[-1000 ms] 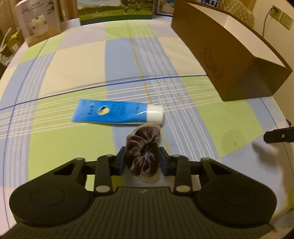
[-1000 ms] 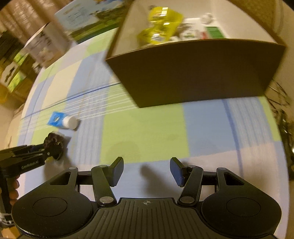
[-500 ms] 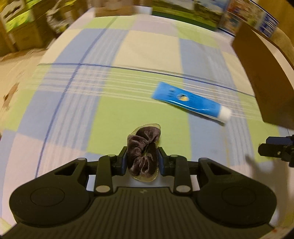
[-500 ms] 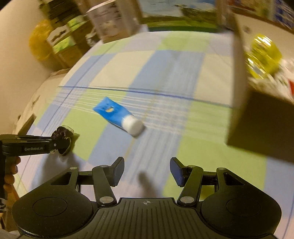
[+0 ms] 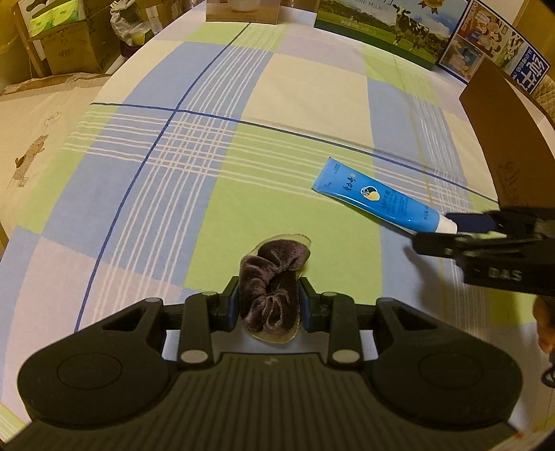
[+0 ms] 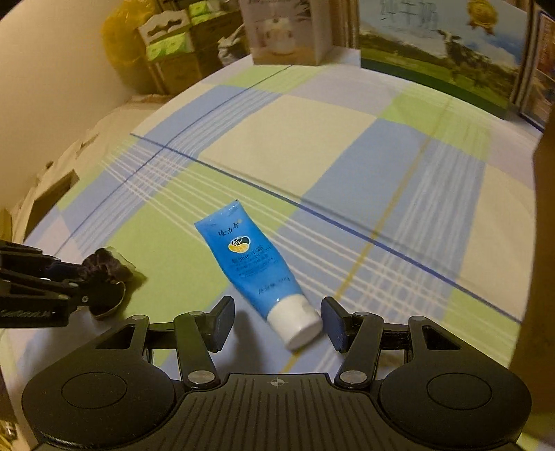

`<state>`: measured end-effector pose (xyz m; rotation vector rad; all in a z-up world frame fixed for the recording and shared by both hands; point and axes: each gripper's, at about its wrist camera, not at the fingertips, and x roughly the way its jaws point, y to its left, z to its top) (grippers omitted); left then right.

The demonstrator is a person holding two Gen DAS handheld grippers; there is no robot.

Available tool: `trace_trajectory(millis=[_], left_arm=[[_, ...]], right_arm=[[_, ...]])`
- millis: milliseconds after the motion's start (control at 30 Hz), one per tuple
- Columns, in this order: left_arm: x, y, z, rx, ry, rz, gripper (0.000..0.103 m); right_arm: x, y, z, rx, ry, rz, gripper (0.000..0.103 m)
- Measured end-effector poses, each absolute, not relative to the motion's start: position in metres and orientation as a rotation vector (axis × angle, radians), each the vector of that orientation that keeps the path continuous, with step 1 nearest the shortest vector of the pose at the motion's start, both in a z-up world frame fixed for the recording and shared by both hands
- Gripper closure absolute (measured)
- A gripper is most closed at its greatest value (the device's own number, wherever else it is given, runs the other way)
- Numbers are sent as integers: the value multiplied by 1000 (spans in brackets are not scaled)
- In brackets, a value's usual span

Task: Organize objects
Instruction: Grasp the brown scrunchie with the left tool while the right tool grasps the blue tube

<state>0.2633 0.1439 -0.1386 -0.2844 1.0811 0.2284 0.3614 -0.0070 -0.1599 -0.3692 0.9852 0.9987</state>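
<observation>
My left gripper (image 5: 269, 305) is shut on a brown velvet scrunchie (image 5: 274, 274) with a clear plastic backing, held just above the plaid tablecloth (image 5: 277, 104). A blue tube (image 5: 374, 201) with a white cap lies flat to its right. In the right wrist view my right gripper (image 6: 279, 317) stands open low over the cloth. The tube's white cap (image 6: 296, 321) lies between its fingers, close to the right pad, and the tube's body (image 6: 249, 263) runs away from me. The right gripper (image 5: 451, 230) also shows at the tube's cap end in the left wrist view. At the left edge of the right wrist view are the left gripper (image 6: 69, 277) and the scrunchie (image 6: 104, 267).
A tall brown cardboard box (image 5: 503, 138) stands on the table at the right. Printed cartons (image 5: 381, 27) line the far edge. Stacked cardboard boxes (image 5: 69, 45) sit on the floor beyond the table's left edge. A hand (image 5: 544, 326) shows at the right border.
The right gripper swung away from the brown box and came down at the blue tube, whose cap now lies between its fingers. The left gripper shifted left, still holding the scrunchie.
</observation>
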Motion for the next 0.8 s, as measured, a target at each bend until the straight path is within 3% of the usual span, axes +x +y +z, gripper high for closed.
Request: trace_trajectory(millis=[100, 233, 800], left_arm=[[263, 142, -138, -284, 1082, 231, 74], [263, 141, -139, -285, 1085, 235, 74], [264, 108, -137, -288, 1102, 123, 74]], right_arm=[[362, -3, -161, -381, 964, 1019, 51], [356, -6, -161, -409, 939, 1043, 75], [312, -114, -149, -356, 966, 881, 76]])
